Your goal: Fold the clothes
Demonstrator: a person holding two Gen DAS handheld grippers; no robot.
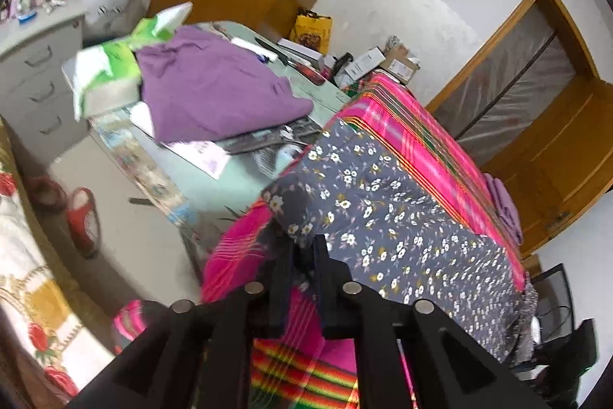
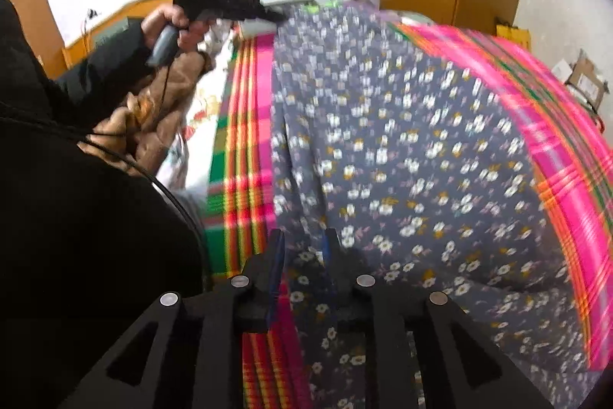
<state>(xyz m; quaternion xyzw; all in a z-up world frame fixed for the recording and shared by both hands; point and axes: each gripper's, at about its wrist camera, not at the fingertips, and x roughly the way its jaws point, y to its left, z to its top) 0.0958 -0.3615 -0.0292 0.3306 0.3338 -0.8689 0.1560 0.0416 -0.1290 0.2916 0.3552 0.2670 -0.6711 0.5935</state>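
A grey-blue floral garment lies spread flat on a pink plaid bed cover. In the left wrist view my left gripper sits at the garment's near left corner. Its jaws stand a narrow gap apart, and the cloth edge is at the tips, not visibly pinched. My right gripper stands over the garment's near edge, open, with floral cloth lying loose between the fingers. The right wrist view also shows a person's hand holding the left gripper at the far corner.
A purple garment lies on a cluttered table beside the bed. A folded lilac piece rests at the bed's far edge. Red slippers are on the floor, near a drawer cabinet. A brown coat is bunched left of the cover.
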